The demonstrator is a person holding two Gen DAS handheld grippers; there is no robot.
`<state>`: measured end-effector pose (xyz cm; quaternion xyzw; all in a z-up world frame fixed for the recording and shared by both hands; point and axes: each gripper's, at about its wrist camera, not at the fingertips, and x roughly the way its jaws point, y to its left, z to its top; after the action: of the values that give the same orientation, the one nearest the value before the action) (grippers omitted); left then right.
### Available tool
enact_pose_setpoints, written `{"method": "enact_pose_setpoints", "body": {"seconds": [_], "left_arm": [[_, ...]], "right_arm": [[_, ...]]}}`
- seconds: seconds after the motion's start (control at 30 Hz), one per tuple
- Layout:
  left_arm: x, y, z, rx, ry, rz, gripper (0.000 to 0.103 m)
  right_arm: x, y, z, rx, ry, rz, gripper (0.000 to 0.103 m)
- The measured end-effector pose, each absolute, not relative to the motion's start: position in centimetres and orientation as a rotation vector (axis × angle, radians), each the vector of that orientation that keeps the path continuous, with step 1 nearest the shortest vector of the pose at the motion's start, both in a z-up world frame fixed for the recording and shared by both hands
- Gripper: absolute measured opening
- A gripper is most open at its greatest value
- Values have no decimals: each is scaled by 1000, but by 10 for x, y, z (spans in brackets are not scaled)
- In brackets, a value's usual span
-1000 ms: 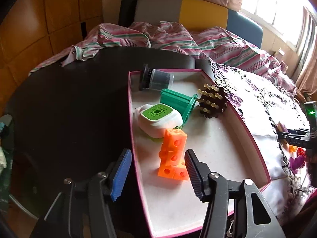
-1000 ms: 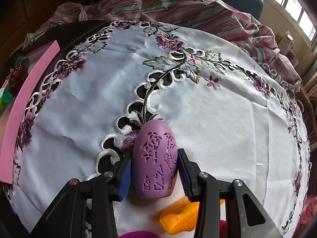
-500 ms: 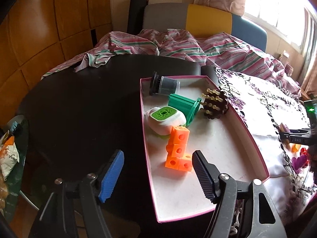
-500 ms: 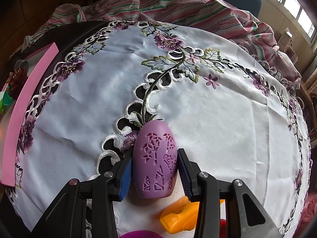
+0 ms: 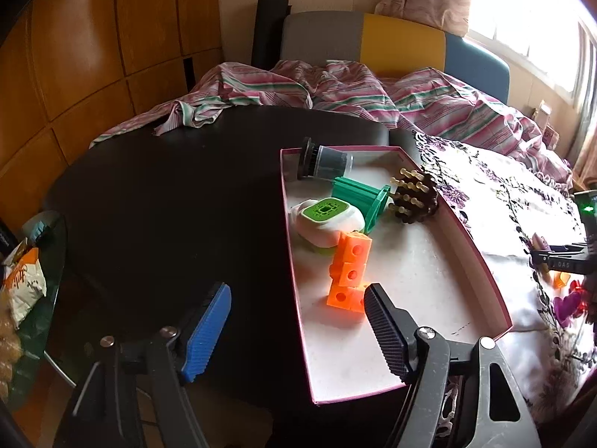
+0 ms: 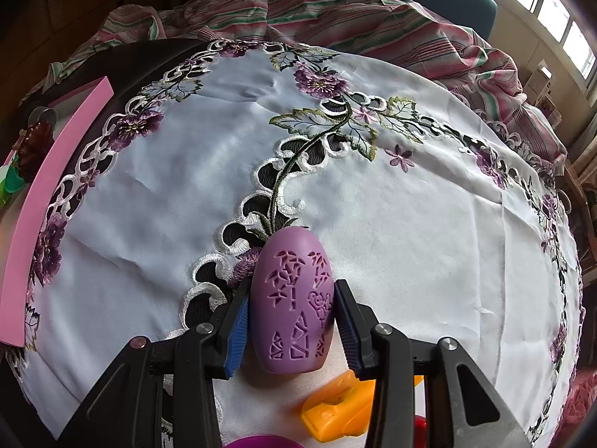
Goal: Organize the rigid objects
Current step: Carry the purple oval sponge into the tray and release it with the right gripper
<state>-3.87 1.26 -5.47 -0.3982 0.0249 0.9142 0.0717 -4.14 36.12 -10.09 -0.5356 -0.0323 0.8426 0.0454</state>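
A pink-rimmed tray (image 5: 475, 250) on the dark table holds a chain of orange cubes (image 5: 349, 272), a white and green box (image 5: 326, 218), a green plastic piece (image 5: 360, 196), a brown peg brush (image 5: 414, 199) and a grey cup (image 5: 324, 164) lying on its side. My left gripper (image 5: 296, 295) hangs above the tray's near left rim. Its jaws are opening and nothing is between them. In the right wrist view, my right gripper (image 6: 291, 287) is shut on a purple egg-shaped piece with cut-out patterns (image 6: 294, 298), just above the embroidered white cloth (image 6: 410, 205).
An orange clip (image 6: 339, 410) and a magenta object (image 6: 253, 442) lie on the cloth just below the right gripper. The tray's pink wall (image 6: 48, 194) is at the cloth's left edge. Striped bedding (image 5: 335, 89) lies behind the table. A glass side table with snack bags (image 5: 26, 283) stands at the left.
My left gripper's jaws have spread wider and it has drawn back from the orange cubes, which stay in the tray. The right gripper and the purple piece have not moved.
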Motion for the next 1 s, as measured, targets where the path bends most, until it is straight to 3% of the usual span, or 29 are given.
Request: {"method": "enact_pose_setpoints", "body": {"seconds": [0.33, 0.57, 0.77, 1.0], "left_arm": [[-36, 1, -52, -1190, 17, 2742, 75], [-35, -3, -54, -1196, -21, 2725, 75], [-34, -8, -56, -1204, -49, 2727, 76], [-33, -19, -56, -1213, -77, 2738, 76]], "right_arm": [[-42, 362, -91, -1614, -56, 2583, 42], [-37, 344, -47, -1557, -2, 2642, 42], [-38, 280, -7, -1537, 4, 2815, 42], [-43, 176, -5, -1672, -65, 2983, 42]]}}
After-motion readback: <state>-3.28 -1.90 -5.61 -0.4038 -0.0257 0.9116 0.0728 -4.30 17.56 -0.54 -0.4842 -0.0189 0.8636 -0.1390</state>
